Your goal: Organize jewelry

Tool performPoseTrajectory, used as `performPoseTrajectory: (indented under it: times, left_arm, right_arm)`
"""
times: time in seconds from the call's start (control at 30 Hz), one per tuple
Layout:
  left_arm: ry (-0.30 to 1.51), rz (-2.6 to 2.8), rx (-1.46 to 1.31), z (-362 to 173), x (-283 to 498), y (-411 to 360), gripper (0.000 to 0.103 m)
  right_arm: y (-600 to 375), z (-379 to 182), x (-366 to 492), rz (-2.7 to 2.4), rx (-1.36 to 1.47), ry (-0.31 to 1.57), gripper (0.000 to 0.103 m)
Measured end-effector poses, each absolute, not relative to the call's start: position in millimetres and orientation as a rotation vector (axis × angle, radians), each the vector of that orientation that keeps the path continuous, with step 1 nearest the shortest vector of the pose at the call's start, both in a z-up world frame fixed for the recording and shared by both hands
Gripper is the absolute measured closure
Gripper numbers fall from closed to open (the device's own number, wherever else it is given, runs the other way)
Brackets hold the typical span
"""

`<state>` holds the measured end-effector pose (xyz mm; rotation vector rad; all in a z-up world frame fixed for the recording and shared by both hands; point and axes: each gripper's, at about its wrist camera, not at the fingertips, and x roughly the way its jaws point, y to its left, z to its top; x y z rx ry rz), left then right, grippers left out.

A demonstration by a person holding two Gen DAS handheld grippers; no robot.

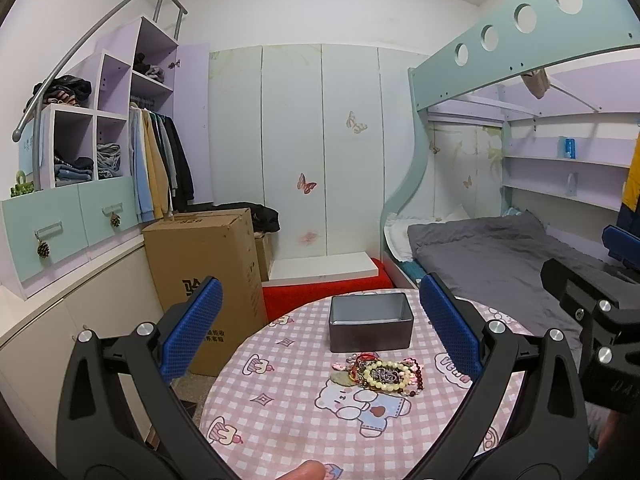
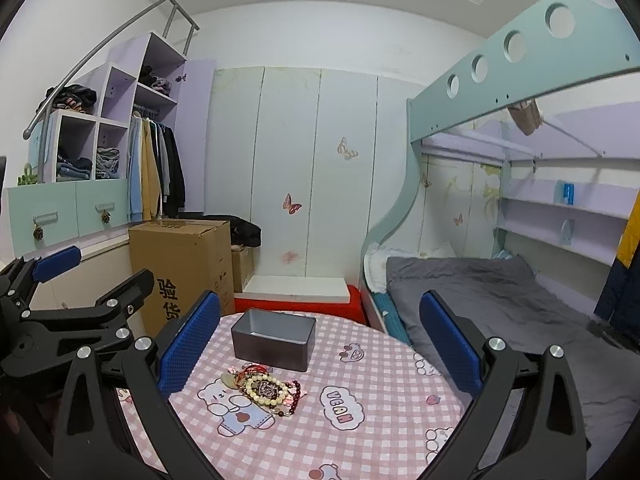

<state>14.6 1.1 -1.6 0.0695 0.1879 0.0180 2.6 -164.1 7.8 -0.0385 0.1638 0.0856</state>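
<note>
A pile of jewelry (image 1: 378,374) lies on a round table with a pink checked cloth (image 1: 288,408): a cream bead bracelet, dark red beads, red cord and pink bits. Behind it stands an open, empty grey metal box (image 1: 370,322). In the right wrist view the jewelry pile (image 2: 266,390) lies left of centre, with the box (image 2: 274,338) behind it. My left gripper (image 1: 320,330) is open and empty, above the table's near side. My right gripper (image 2: 320,338) is open and empty, to the right of the left one.
A cardboard box (image 1: 204,268) stands on the floor left of the table. A bunk bed with grey bedding (image 1: 492,252) is on the right. Wardrobe doors (image 1: 296,152) and shelves with hanging clothes (image 1: 156,160) line the back and left. A red item (image 1: 320,288) lies behind the table.
</note>
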Motion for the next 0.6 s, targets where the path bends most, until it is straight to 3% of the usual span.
performPoseTrajectory:
  times: [0.6]
  left_arm:
    - [0.299, 0.033, 0.073, -20.4, 64.7, 8.9, 0.006]
  right_arm:
    - [-163.5, -7.7, 56.6, 0.146, 0.002, 0.276, 0.007]
